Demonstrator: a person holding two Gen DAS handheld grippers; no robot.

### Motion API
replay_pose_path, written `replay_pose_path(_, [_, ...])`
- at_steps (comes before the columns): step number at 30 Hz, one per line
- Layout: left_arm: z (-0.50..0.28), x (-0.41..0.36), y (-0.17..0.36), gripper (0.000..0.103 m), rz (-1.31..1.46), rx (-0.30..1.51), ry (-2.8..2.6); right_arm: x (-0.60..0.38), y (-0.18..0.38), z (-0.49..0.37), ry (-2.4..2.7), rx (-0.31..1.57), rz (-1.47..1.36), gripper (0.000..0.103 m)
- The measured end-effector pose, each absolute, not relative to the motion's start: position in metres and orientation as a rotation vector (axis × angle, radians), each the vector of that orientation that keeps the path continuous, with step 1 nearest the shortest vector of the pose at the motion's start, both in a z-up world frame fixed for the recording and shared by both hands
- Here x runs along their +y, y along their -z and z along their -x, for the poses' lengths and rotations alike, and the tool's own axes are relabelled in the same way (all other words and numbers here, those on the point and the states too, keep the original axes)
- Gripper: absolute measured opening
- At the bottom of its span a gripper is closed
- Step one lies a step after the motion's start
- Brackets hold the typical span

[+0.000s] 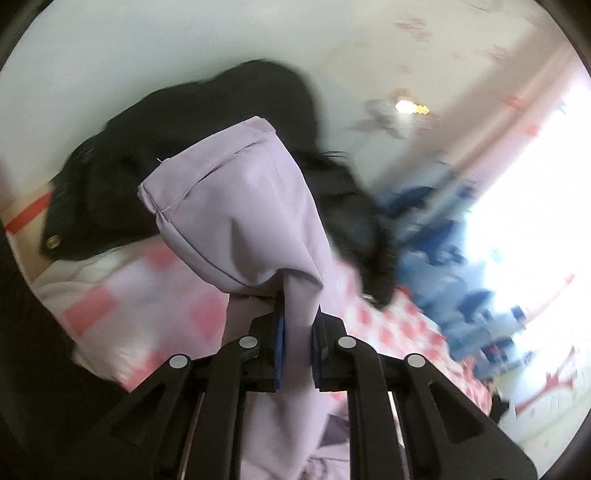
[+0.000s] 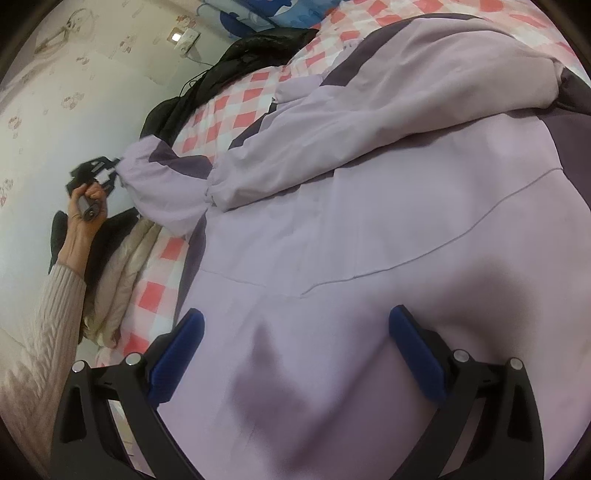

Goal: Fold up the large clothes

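Note:
A large lilac jacket [image 2: 369,221] with dark purple panels lies spread over the pink-and-white checked bed [image 2: 229,107]. My left gripper [image 1: 297,332] is shut on the cuff of its sleeve [image 1: 240,206], which stands lifted above the bed. In the right wrist view the same left gripper [image 2: 110,171] shows far left, held by a hand [image 2: 86,206], pulling the sleeve [image 2: 162,184] out sideways. Over the jacket's body hovers my right gripper [image 2: 295,339], open, its blue pads [image 2: 177,354] wide apart with only flat fabric below them.
A black garment [image 1: 155,177] is heaped by the wall at the bed's edge, seen also as the black garment [image 2: 221,70]. Beige bedding [image 2: 122,273] hangs off the bed's side. Blue patterned fabric [image 2: 266,11] lies at the far end. The person's knitted sleeve [image 2: 48,317] is lower left.

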State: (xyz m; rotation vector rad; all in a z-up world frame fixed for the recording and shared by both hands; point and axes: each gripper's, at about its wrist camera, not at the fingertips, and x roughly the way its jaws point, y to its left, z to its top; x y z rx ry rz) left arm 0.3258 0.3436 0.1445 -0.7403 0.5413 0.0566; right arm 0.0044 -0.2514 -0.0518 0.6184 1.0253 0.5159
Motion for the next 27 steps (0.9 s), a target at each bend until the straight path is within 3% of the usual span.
replay_pose_path(6, [-0.302, 0.211, -0.209, 0.009, 0.603, 0.493, 0.174, -0.273, 0.033, -0.008, -0.467, 0.951, -0.659, 0.096])
replay_pose_path(10, [-0.29, 0.108, -0.212, 0.009, 0.502, 0.522, 0.3, -0.302, 0.006, -0.008, -0.424, 0.831, -0.685, 0.096])
replay_pose_path(14, [-0.277, 0.008, -0.172, 0.009, 0.387, 0.597, 0.393, -0.342, -0.005, -0.009, -0.365, 0.754, -0.786, 0.096])
replay_pose_path(23, [-0.266, -0.15, 0.028, 0.01, 0.132, 0.905, 0.438, -0.409, 0.004, -0.012, -0.315, 0.68, -1.063, 0.096])
replay_pose_path(26, [-0.246, -0.162, 0.064, 0.02, 0.043, 0.921, 0.429, -0.421, 0.014, -0.017, -0.335, 0.683, -1.158, 0.096])
replay_pose_path(27, [-0.24, -0.163, 0.058, 0.034, 0.021, 0.912, 0.442, -0.425, 0.016, -0.017, -0.344, 0.68, -1.184, 0.096])
